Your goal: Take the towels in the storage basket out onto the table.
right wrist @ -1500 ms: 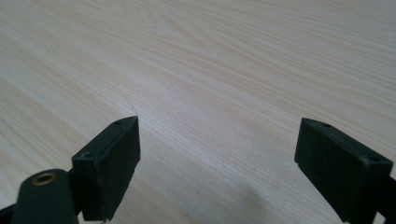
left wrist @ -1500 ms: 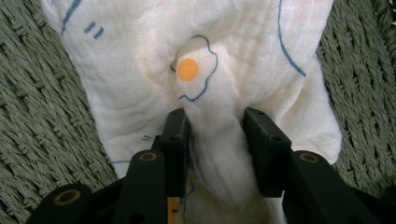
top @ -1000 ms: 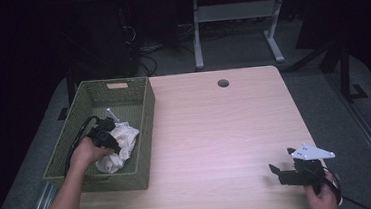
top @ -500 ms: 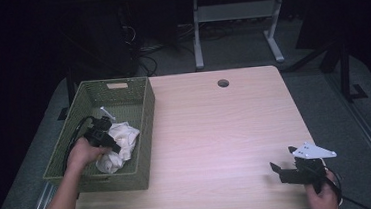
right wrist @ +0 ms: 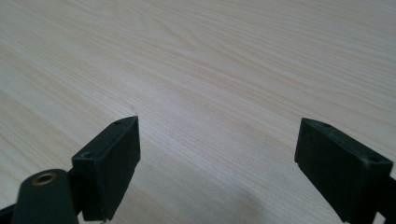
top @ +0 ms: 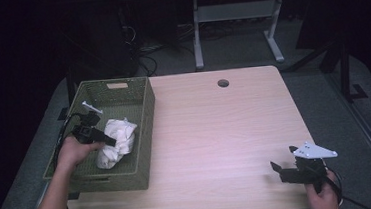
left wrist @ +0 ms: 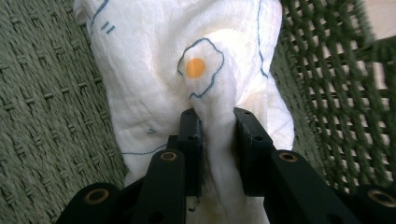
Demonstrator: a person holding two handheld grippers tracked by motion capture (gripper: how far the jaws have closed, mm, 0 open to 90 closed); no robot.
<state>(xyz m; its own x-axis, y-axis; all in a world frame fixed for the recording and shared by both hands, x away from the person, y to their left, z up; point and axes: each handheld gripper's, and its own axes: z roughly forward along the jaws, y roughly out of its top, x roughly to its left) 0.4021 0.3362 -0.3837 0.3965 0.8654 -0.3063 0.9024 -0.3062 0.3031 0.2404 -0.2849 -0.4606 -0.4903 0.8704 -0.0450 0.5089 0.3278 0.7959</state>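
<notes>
A crumpled white cloth printed with a fried-egg pattern lies inside the green woven basket at the table's left. My left gripper reaches into the basket and is shut on a fold of the cloth, which bunches between the two black pads. Near the table's front right corner my right gripper rests low over the bare wood, open, with nothing between its fingers.
The light wooden table has a round cable hole near its far edge. Beyond the table stand a desk frame and cables on a dark floor.
The left hand has lifted and shifted slightly, pulling the cloth up with it inside the basket. The right hand has stayed where it was.
</notes>
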